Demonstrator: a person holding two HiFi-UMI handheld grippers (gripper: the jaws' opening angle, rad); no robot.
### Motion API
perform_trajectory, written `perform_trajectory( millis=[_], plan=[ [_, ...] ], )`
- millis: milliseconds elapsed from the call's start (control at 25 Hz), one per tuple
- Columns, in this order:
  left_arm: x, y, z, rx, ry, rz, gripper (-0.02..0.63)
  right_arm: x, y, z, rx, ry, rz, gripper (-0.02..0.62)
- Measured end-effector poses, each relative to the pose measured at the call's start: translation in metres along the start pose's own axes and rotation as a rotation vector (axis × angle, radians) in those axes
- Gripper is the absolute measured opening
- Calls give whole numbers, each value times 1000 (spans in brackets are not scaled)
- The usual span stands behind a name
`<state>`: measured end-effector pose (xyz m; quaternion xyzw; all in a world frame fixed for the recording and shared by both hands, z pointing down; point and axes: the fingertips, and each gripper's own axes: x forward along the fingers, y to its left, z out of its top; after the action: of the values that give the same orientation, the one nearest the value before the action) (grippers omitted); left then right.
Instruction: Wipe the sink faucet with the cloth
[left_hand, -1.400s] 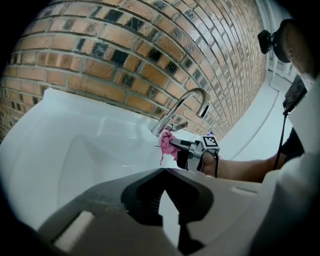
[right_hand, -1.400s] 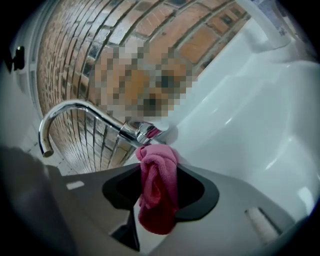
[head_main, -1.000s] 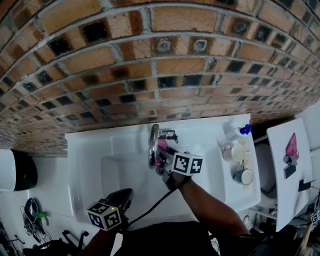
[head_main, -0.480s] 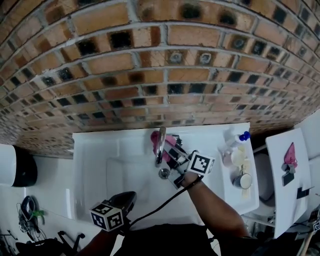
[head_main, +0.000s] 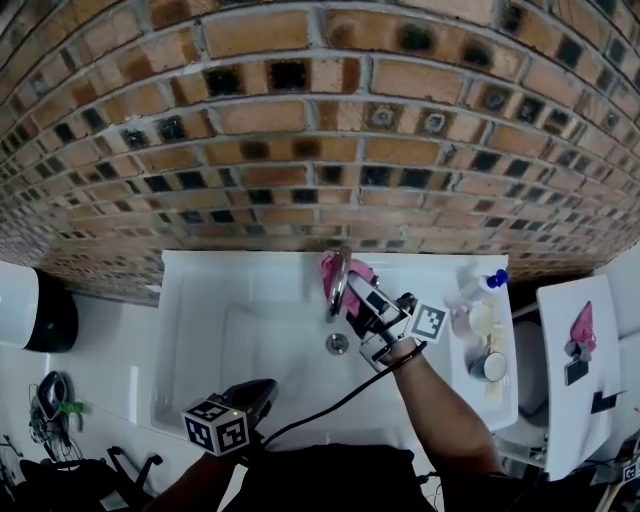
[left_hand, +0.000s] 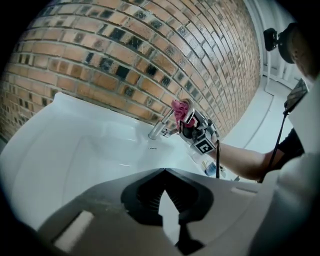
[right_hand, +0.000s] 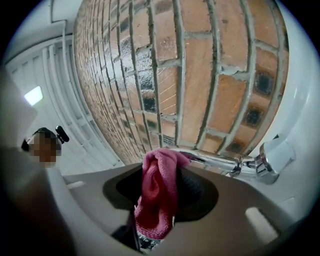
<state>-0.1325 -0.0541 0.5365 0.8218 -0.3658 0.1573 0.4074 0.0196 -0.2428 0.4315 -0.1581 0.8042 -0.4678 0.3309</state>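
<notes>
The chrome faucet (head_main: 339, 283) rises from the back of the white sink (head_main: 200, 300) below the brick wall. My right gripper (head_main: 362, 300) is shut on a pink cloth (head_main: 330, 268), which is pressed against the faucet near its top. In the right gripper view the folded pink cloth (right_hand: 157, 192) fills the jaws and touches the chrome spout (right_hand: 215, 161). In the left gripper view the faucet (left_hand: 161, 126) and cloth (left_hand: 181, 109) show far off. My left gripper (head_main: 262, 392) hangs at the sink's front edge; its jaws meet with nothing between them.
A spray bottle (head_main: 478, 286), cups and a small tin (head_main: 487, 365) stand on the sink's right ledge. The drain (head_main: 337, 344) lies in the basin below the faucet. A white board (head_main: 575, 360) is at the far right, a black-and-white bin (head_main: 35, 320) at the left.
My right gripper has moved up from over the basin to the back of the faucet, carrying the pink cloth to the spout's top. The left gripper stayed by the front edge.
</notes>
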Motion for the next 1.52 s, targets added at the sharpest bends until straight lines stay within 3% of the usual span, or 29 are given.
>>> perform_trajectory(
  millis=[400,560,1120,1520],
  plan=[
    [-8,-9,-10,-15,-22,16,6,-10,13,-16,-107,263,91,167],
    [-11,-13,-14,-26,-35,23,6,-13,20,-23,-160,314,104,161],
    [-12,-24,-25,-16,-30,16,6,-36,0,-57,-182,380,-22,158],
    [1,-23,-13,12,-10,-6,6,-50,-1,-39,-356,404,-203,162]
  ],
)
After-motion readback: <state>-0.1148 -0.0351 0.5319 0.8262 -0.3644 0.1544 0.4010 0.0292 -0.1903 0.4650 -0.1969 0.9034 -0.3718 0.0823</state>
